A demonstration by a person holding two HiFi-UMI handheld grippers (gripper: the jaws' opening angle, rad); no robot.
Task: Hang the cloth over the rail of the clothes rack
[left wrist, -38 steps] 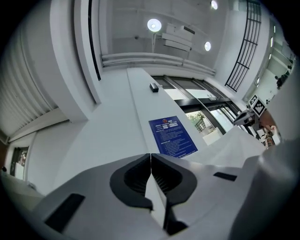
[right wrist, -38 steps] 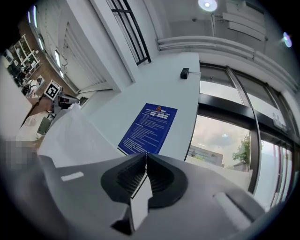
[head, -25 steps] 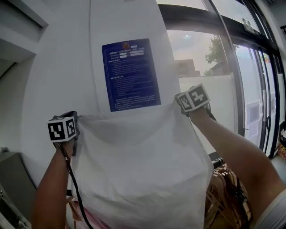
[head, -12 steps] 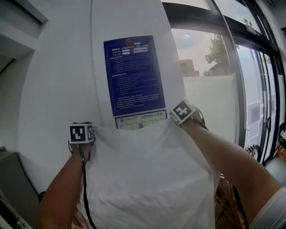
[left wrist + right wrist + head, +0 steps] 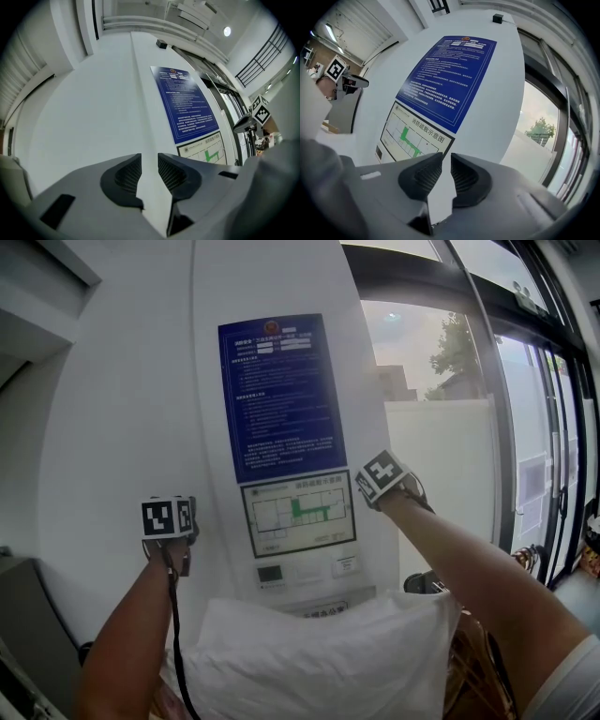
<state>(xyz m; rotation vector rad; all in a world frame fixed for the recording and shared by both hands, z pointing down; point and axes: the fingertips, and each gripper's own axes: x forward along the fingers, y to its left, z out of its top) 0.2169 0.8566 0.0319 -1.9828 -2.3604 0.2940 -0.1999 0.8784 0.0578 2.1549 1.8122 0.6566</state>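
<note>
- Low in the head view, the cloth (image 5: 319, 652) lies bunched, dropped from where I held it stretched; the rail is hidden.
- My left gripper (image 5: 149, 173) has just opened: jaws apart, empty.
- My right gripper (image 5: 446, 174) likewise, with a narrower gap.
- Release is likely complete; verify the drape.

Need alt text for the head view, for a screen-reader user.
A white cloth lies bunched at the bottom of the frame, free of both grippers. The left gripper and right gripper are raised above it, jaws just opened with nothing between them. Behind: a white wall with a blue notice and a floor plan.
</note>
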